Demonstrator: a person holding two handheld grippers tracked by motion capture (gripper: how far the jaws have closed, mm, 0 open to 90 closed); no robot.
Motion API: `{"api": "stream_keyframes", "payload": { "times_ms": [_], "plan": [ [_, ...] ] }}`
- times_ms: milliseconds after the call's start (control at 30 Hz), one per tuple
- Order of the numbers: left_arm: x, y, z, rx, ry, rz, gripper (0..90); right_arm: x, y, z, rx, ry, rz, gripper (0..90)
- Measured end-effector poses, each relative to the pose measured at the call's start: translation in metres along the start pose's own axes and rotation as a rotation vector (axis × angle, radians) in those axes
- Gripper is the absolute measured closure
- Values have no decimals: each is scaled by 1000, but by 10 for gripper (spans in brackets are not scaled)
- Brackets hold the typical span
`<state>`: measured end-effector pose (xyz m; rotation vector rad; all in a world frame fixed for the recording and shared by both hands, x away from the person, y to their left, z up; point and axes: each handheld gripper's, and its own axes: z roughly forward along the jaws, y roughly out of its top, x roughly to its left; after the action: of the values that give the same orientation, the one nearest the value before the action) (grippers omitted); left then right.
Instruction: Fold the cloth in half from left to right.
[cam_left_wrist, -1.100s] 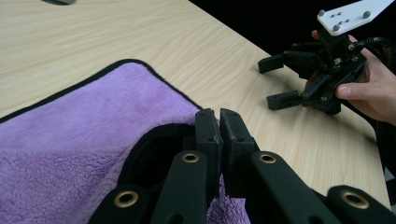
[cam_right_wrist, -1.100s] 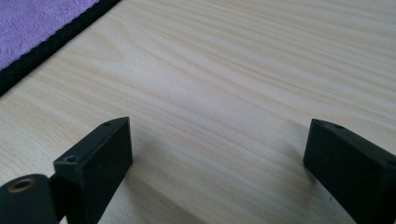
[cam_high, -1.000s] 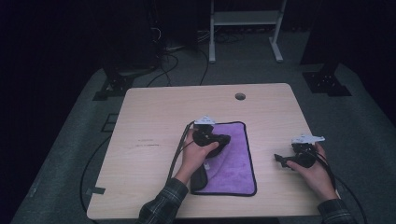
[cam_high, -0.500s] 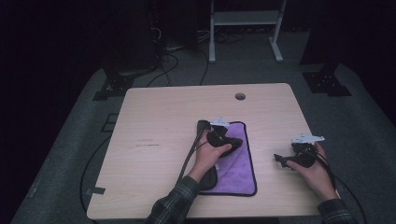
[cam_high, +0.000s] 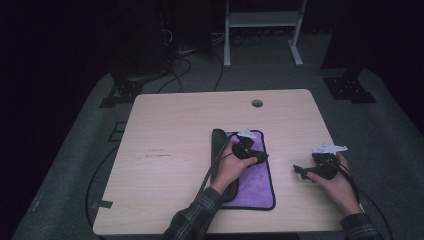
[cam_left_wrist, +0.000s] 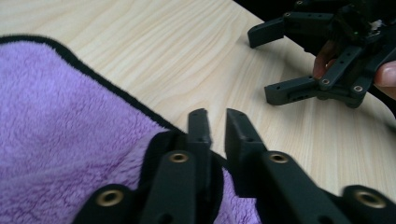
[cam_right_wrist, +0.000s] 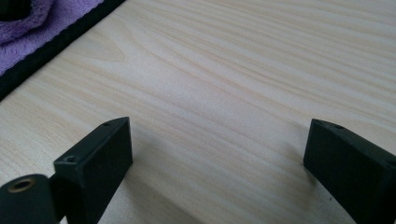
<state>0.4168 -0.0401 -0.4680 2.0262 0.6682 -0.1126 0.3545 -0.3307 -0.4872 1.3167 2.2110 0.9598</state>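
Left gripper view: left tool (cam_left_wrist: 217, 122), jaws just parting narrowly, hides the purple cloth (cam_left_wrist: 60, 130) fold; right tool (cam_right_wrist: 215, 158) gapes wide.

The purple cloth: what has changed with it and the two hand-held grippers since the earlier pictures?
The left hand-held gripper carried the left edge of the purple cloth to the right, folding it narrower. Its jaws have just been opening a little; the cloth's black edge lies by them, and a gap shows between the tips. The right hand-held gripper stayed open on the table.
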Motion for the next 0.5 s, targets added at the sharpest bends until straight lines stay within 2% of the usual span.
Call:
{"api": "stream_keyframes", "payload": {
  "times_ms": [67, 133, 167, 233, 300, 333, 367, 433, 500],
  "plan": [
    [-1, 1, -1, -7, 0, 0, 705, 0, 0, 0, 0, 0, 0, 72],
    [-3, 2, -10, -12, 9, 27, 663, 0, 0, 0, 0, 0, 0, 72],
    [-3, 2, -10, -12, 9, 27, 640, 0, 0, 0, 0, 0, 0, 72],
    [-4, 2, -19, -9, 16, 53, 616, 0, 0, 0, 0, 0, 0, 72],
    [-6, 2, -30, -19, 30, 49, 571, 0, 0, 0, 0, 0, -1, 73],
    [-5, 0, -42, -14, 58, 56, 548, 0, 0, 0, 0, 0, 0, 75],
    [-5, 0, -42, -14, 58, 56, 529, 0, 0, 0, 0, -1, 0, 76],
    [-4, -2, -54, -16, 104, 83, 510, 0, 0, 0, 0, -2, 0, 76],
    [-2, -7, -66, -15, 135, 91, 481, 0, 0, 0, 0, -3, 2, 76]
  ]
}}
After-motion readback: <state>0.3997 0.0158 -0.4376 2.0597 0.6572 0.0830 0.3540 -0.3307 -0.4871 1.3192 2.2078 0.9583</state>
